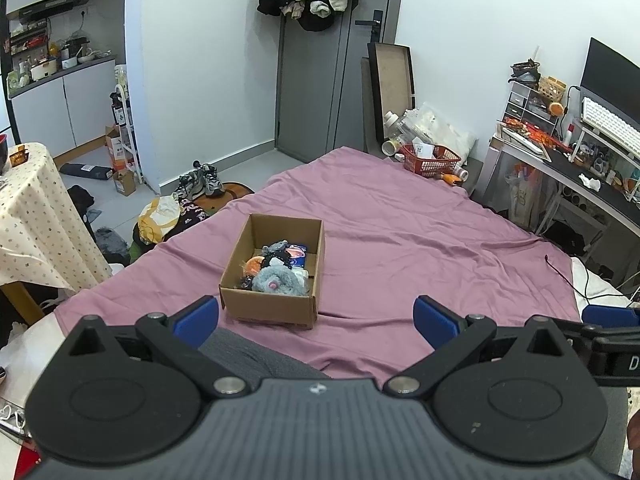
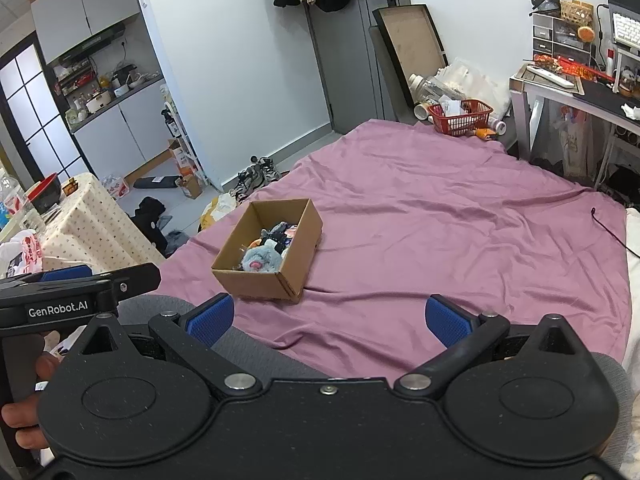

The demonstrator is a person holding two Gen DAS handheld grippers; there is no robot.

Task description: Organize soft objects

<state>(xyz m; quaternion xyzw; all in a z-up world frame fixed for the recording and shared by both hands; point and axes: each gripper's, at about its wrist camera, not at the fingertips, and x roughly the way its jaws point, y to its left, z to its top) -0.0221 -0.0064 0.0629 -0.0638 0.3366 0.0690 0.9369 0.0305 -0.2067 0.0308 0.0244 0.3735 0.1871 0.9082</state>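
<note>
An open cardboard box (image 1: 268, 302) (image 2: 256, 282) stands on the purple bedsheet (image 1: 420, 232) (image 2: 440, 200). Inside it lies a grey plush toy (image 1: 276, 282) (image 2: 260, 260) among several small soft items. My left gripper (image 1: 316, 320) hovers open behind the box, blue pads wide apart, nothing between them. My right gripper (image 2: 330, 318) is open too, held back from the box with nothing in it. The left gripper's body also shows at the left edge of the right wrist view, held by a hand (image 2: 24, 412).
A red basket (image 1: 431, 159) (image 2: 460, 117) sits at the bed's far corner beside bottles. A desk (image 1: 568, 168) with a keyboard stands at the right. A cloth-covered table (image 1: 28, 216), shoes (image 1: 204, 184) and clothes lie at the left. A black cable (image 1: 560, 272) crosses the sheet's right edge.
</note>
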